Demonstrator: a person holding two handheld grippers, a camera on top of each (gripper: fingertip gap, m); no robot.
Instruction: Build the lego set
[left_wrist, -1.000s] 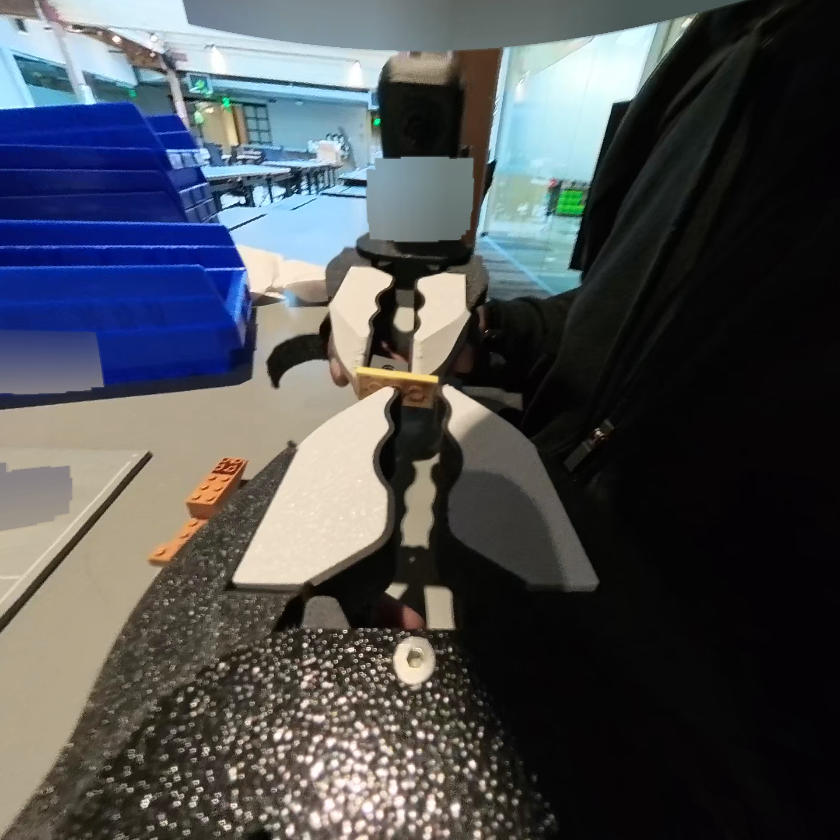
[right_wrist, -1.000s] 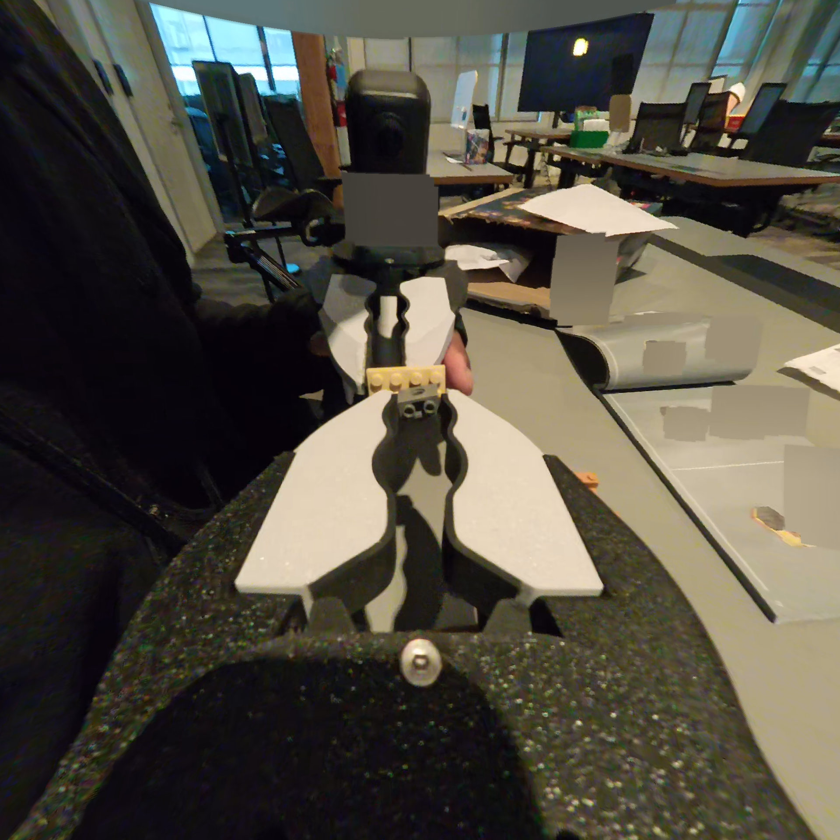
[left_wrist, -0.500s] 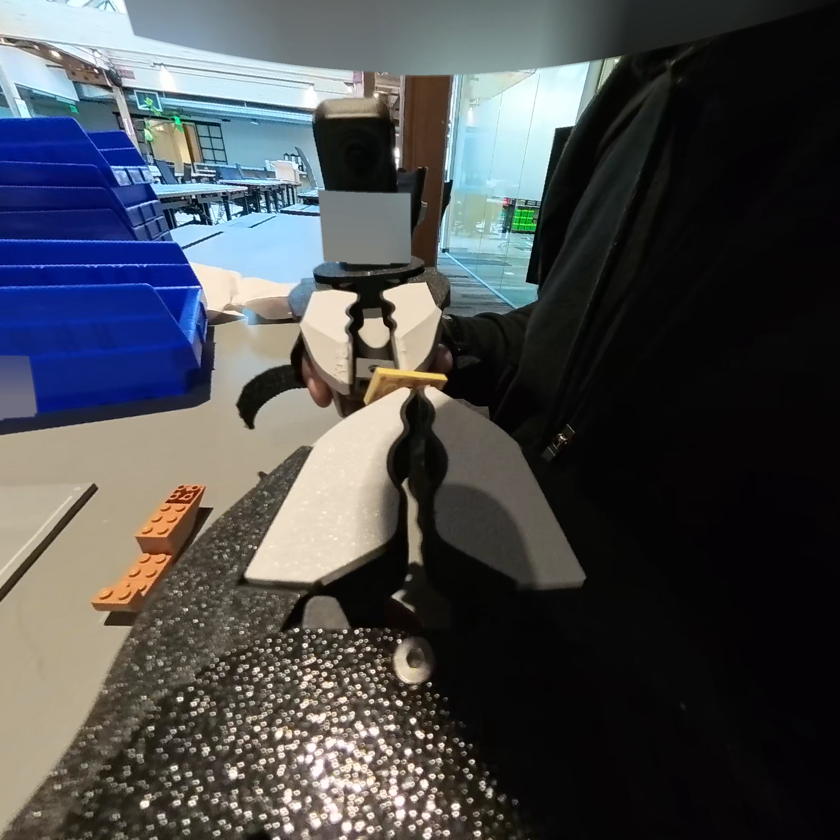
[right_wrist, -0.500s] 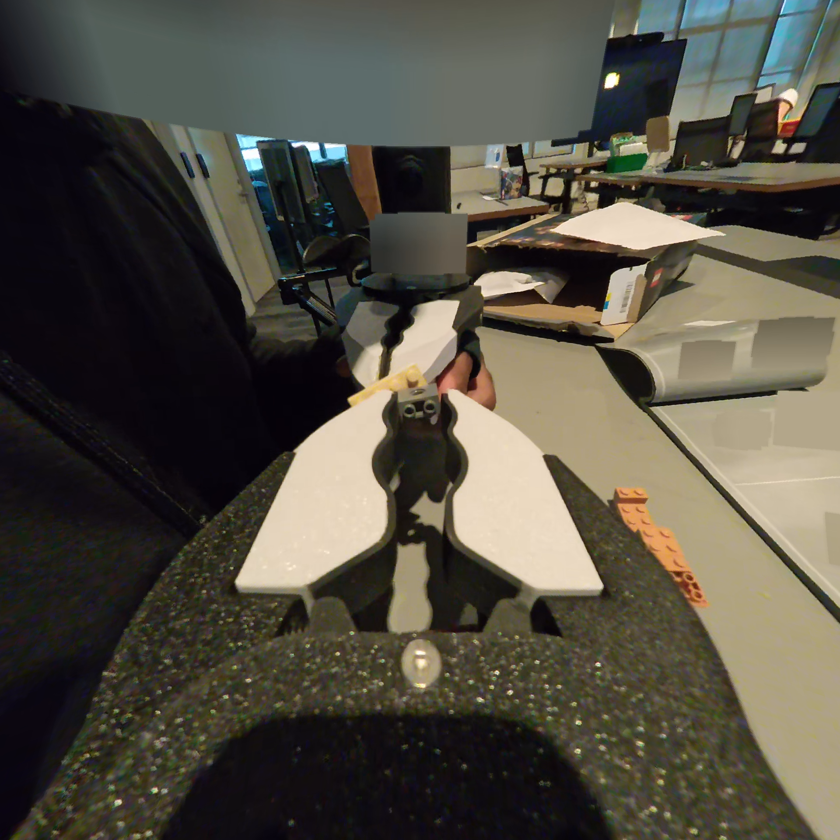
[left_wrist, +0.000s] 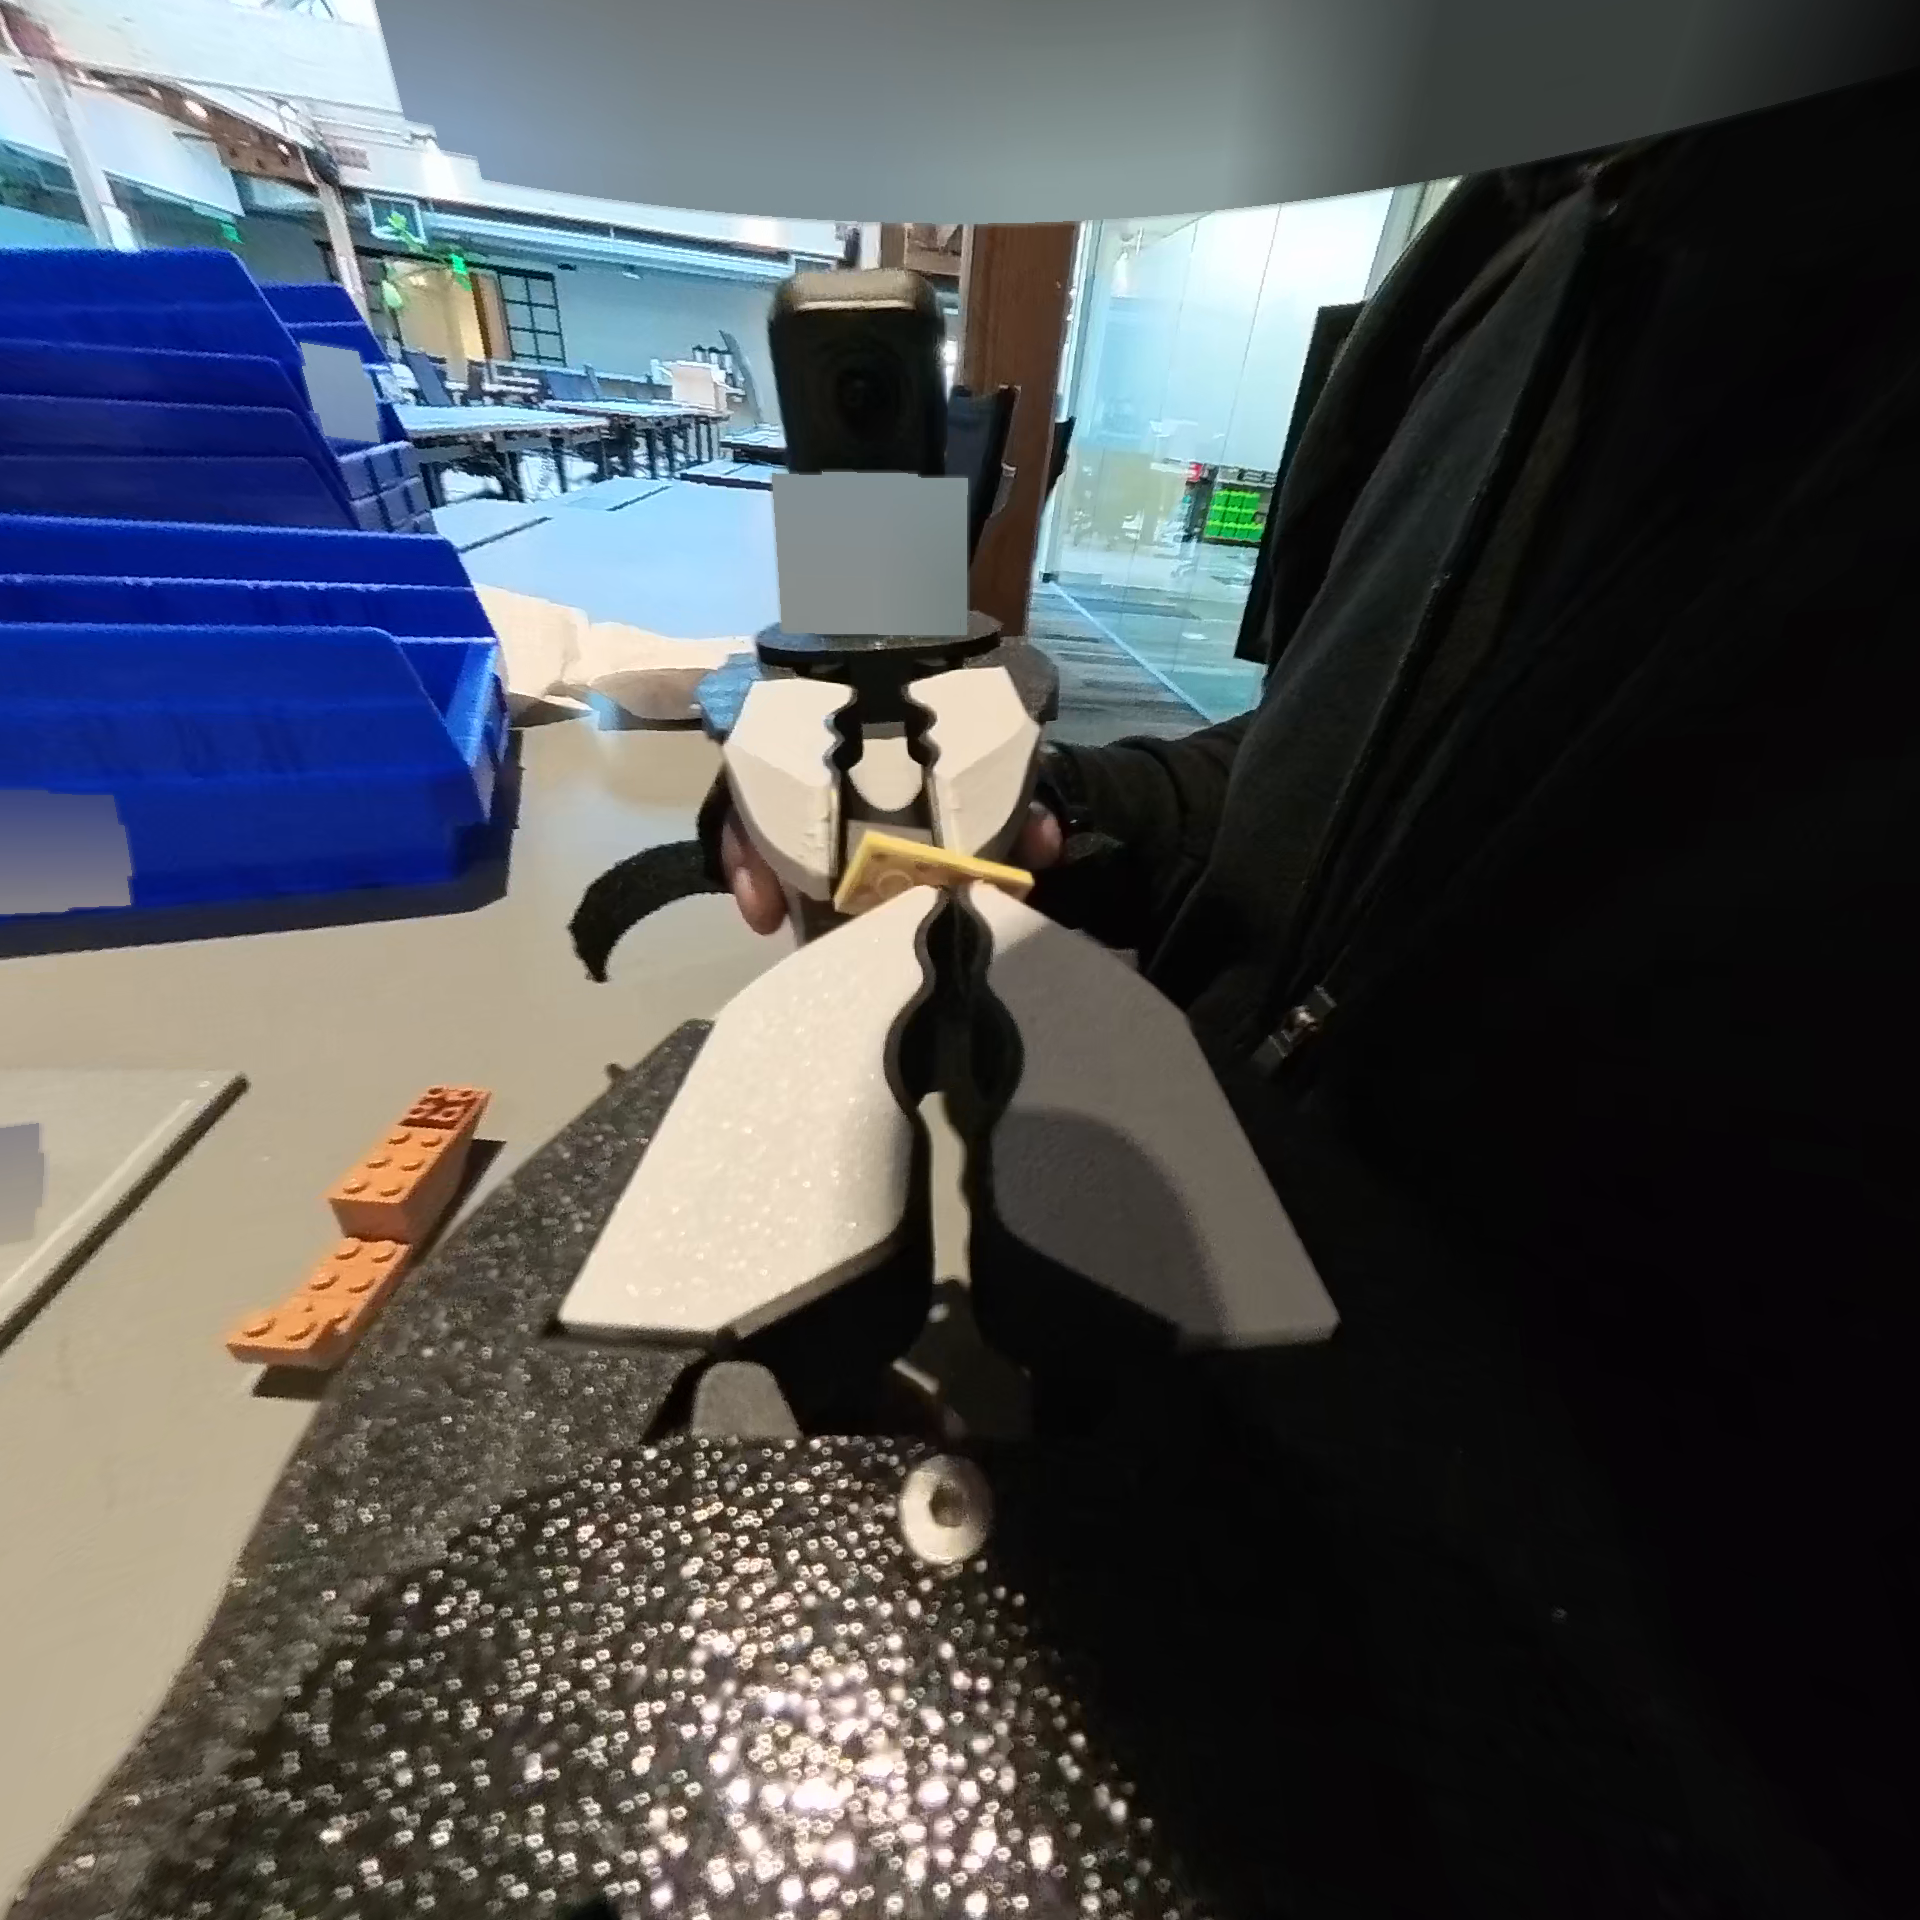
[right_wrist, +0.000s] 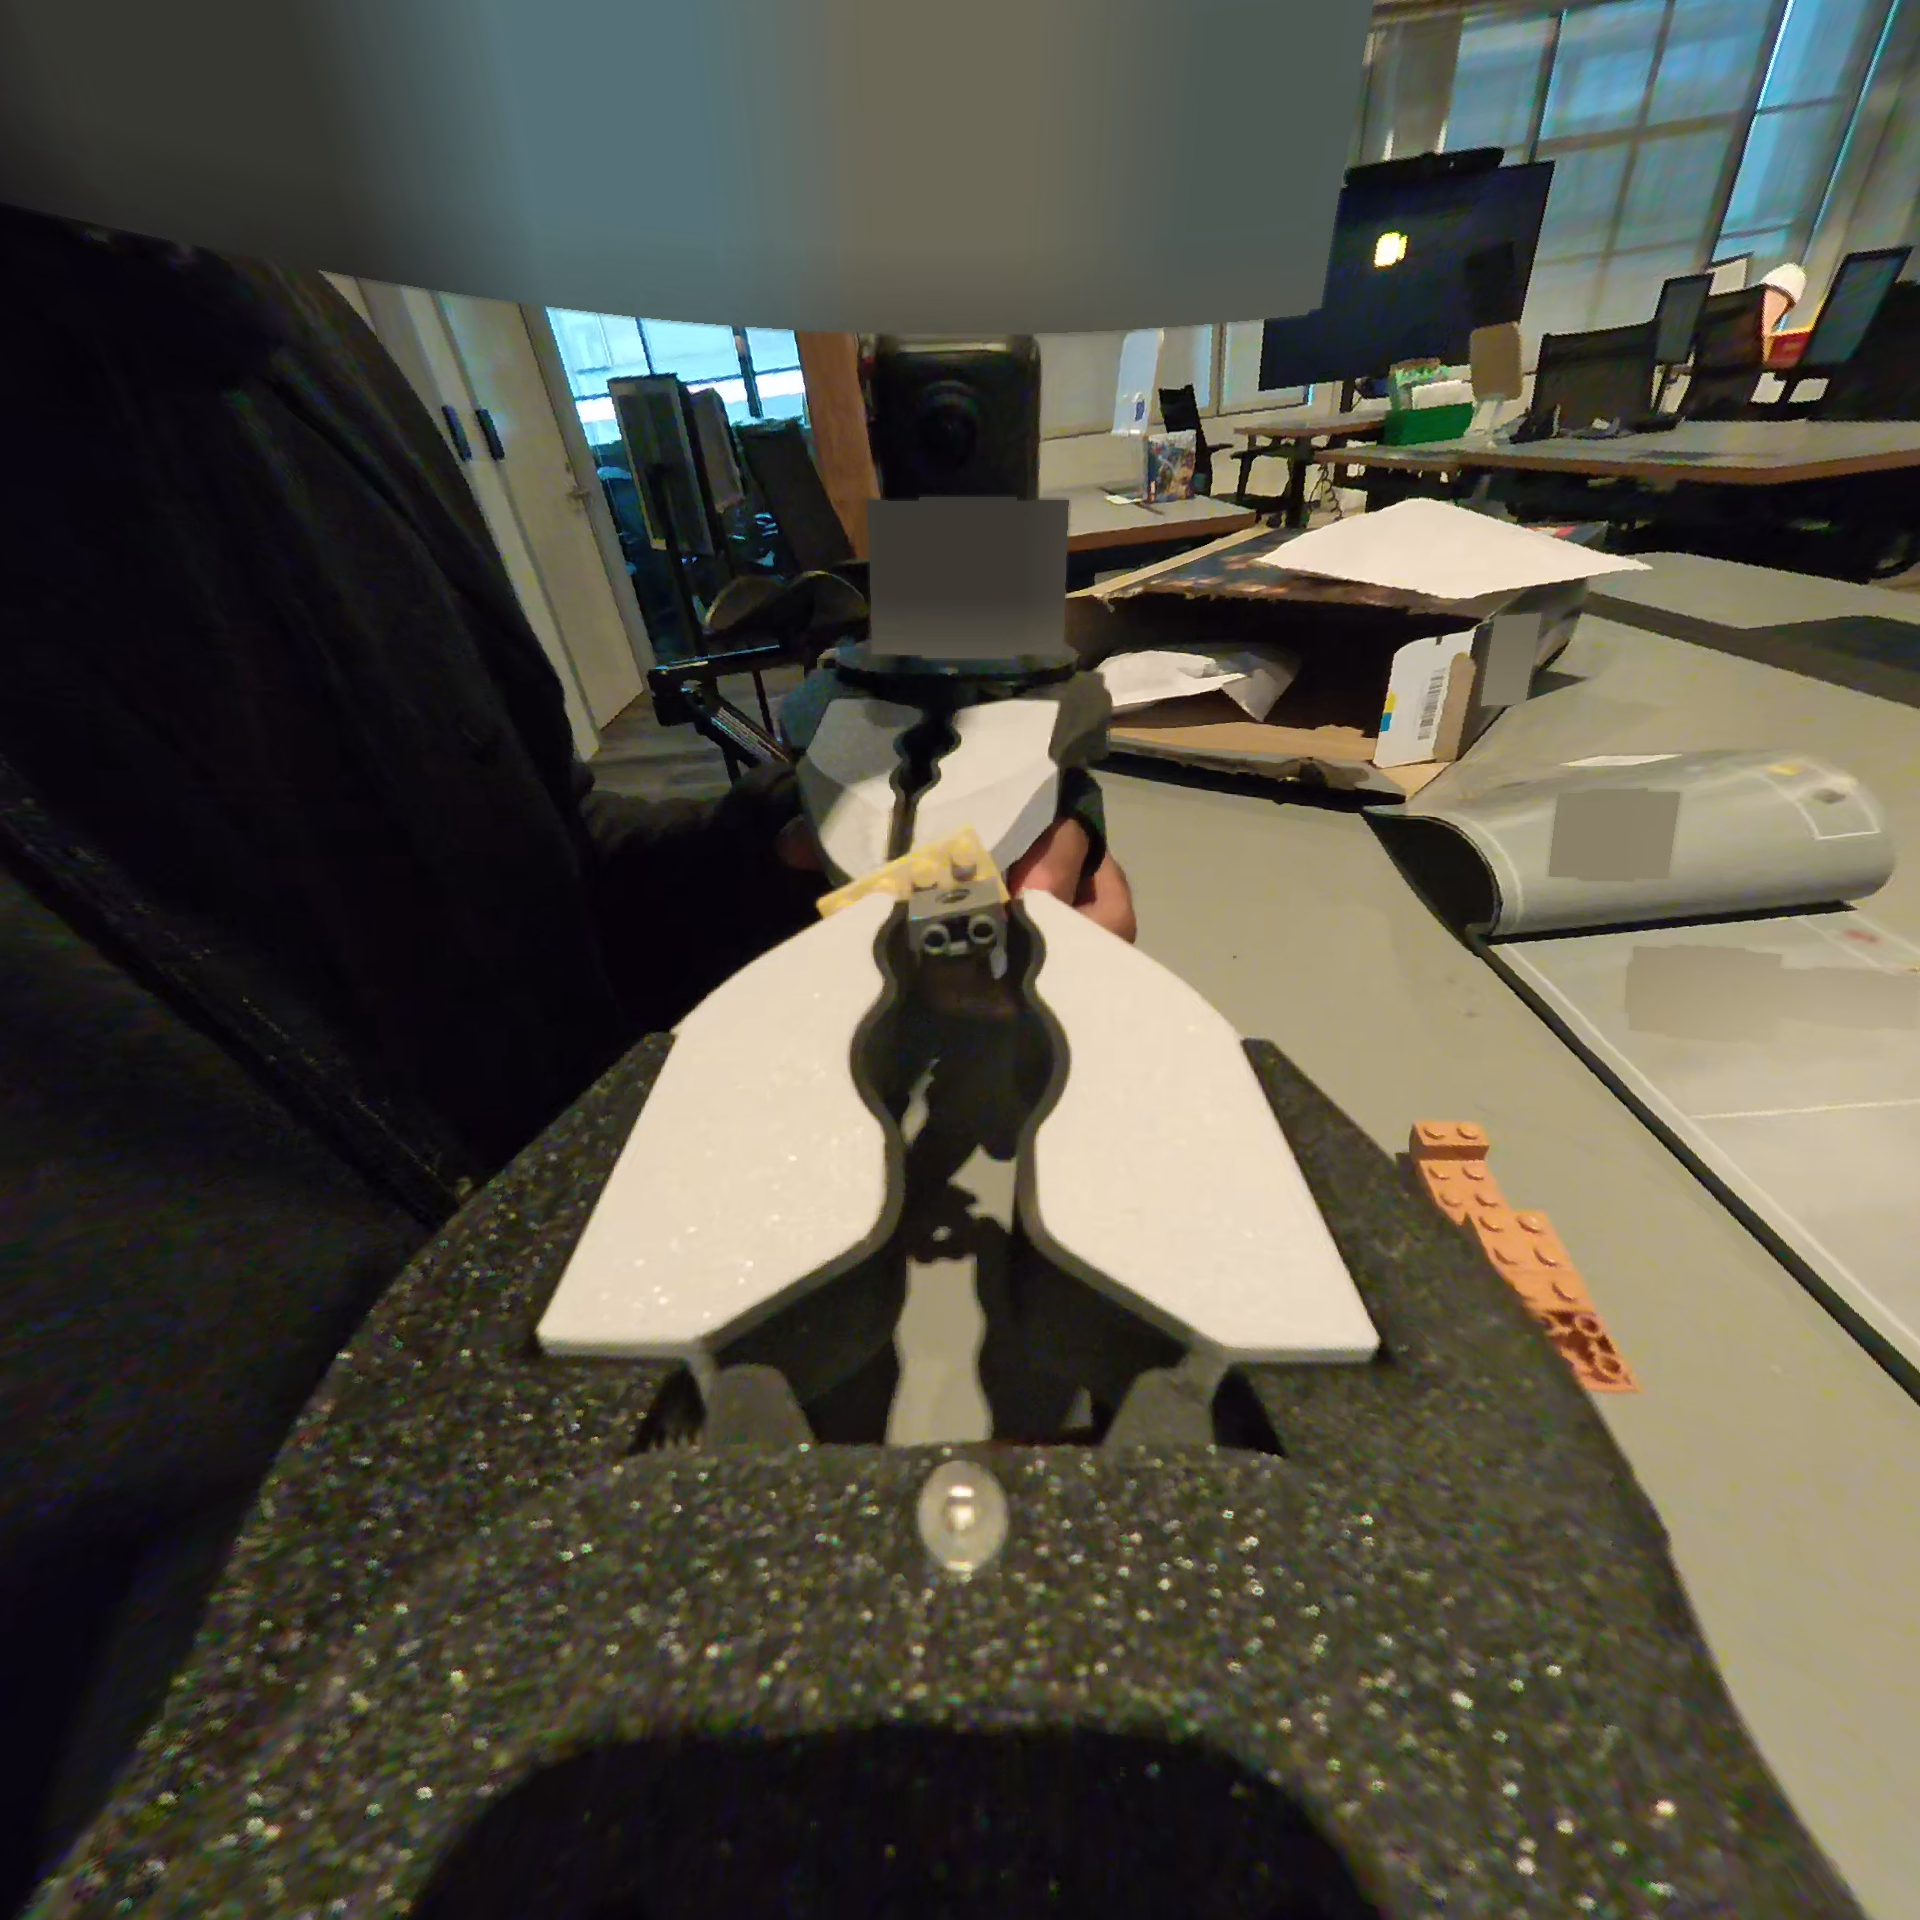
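My left gripper (left_wrist: 940, 912) is shut on a thin tan plate (left_wrist: 928, 875), which sits tilted at its fingertips, held up in front of a person in dark clothes. My right gripper (right_wrist: 956, 920) is shut on a small grey brick (right_wrist: 958, 923). The two grippers face each other tip to tip. In the right wrist view the tan plate (right_wrist: 920, 864) lies tilted just above the grey brick and touches it. An orange brick assembly (left_wrist: 364, 1216) lies on the grey table; it also shows in the right wrist view (right_wrist: 1517, 1247).
Blue stacked bins (left_wrist: 208, 623) stand at the left on the table. A grey mat (left_wrist: 94, 1164) lies beside the orange bricks. An open booklet (right_wrist: 1662, 852) and a torn cardboard box (right_wrist: 1299, 675) lie farther off. Less than 4 cm separates the two grippers' tips.
The left jaws have closed tighter and the tan plate has tipped from level to tilted. Both grippers shifted, so the orange bricks now show more fully.
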